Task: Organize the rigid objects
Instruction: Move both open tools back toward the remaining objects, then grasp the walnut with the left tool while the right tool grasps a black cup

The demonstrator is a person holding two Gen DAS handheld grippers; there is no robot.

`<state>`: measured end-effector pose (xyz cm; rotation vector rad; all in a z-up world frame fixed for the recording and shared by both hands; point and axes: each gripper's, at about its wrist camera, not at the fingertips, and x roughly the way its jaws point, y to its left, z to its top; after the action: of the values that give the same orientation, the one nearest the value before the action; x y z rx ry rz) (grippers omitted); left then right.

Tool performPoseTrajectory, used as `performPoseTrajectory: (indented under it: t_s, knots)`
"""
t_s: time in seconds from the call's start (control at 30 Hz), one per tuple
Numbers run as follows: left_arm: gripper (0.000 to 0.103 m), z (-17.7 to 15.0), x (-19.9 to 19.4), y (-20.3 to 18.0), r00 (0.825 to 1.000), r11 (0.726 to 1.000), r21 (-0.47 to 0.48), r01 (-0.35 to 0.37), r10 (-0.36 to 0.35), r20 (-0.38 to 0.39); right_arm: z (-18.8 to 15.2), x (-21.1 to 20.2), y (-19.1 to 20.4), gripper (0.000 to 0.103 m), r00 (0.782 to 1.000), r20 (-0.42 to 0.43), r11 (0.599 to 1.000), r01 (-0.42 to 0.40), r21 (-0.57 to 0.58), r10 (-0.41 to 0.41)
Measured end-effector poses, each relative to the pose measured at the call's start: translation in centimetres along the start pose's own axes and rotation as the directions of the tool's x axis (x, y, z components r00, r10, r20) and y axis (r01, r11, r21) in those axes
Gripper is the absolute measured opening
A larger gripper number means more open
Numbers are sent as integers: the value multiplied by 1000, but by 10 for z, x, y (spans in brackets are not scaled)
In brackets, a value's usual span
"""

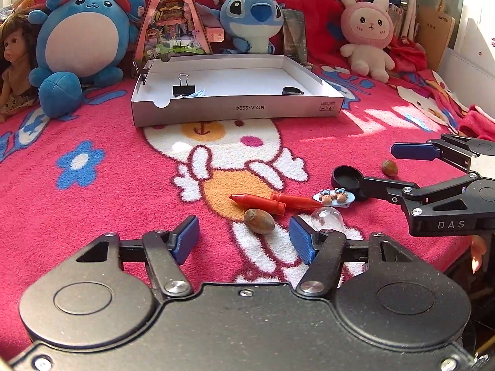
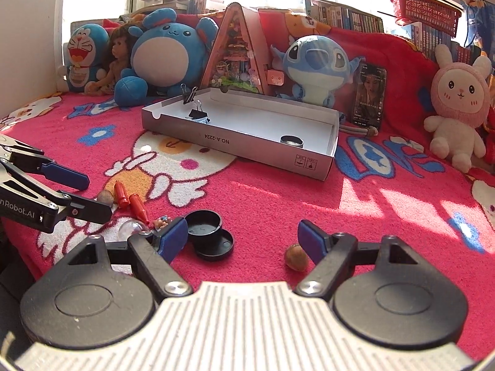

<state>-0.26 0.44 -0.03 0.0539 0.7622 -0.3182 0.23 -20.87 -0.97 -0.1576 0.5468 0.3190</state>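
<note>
Left gripper [image 1: 244, 239]: jaws wide apart, low over the blanket [image 1: 92, 216], a brown nut [image 1: 259, 221] lying between the pads, untouched.
Right gripper [image 2: 243, 239]: jaws wide apart, holding nothing; two black round lids [image 2: 208, 235] just beside its left pad, a second nut [image 2: 296, 257] by its right pad.
Loose items: two red crayons [image 1: 272, 202], a clear dome [image 1: 328, 219] and a small monkey clip [image 1: 334, 197] clustered near the first nut.
Box [image 1: 238, 108]: open, white, further back on the blanket; holds a black binder clip [image 1: 183, 88] at one end, a black ring [image 1: 292, 90] at the other.

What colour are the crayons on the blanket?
Red. The two crayons show best in the left wrist view.
</note>
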Motion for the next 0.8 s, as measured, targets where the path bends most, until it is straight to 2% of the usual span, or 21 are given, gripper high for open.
performPoseTrajectory:
  t_s: [0.07, 0.2, 0.47, 0.8]
  knots:
    - [52, -1, 0, -1, 1000, 1000, 7, 0, 0, 4, -1, 0, 4, 87, 1000, 2, 1000, 15, -23, -15]
    - [48, -1, 1, -4, 1000, 1000, 25, 2, -2, 9, -3, 1, 10, 86, 1000, 1, 998, 25, -61, -25]
    - [32, 0, 3, -8, 1000, 998, 56, -3, 2, 18, -4, 3, 14, 81, 1000, -2, 996, 31, -79, -31]
    - [25, -1, 3, -11, 1000, 998, 69, 0, -1, 24, -4, 6, 17, 79, 1000, -5, 997, 17, -76, -18]
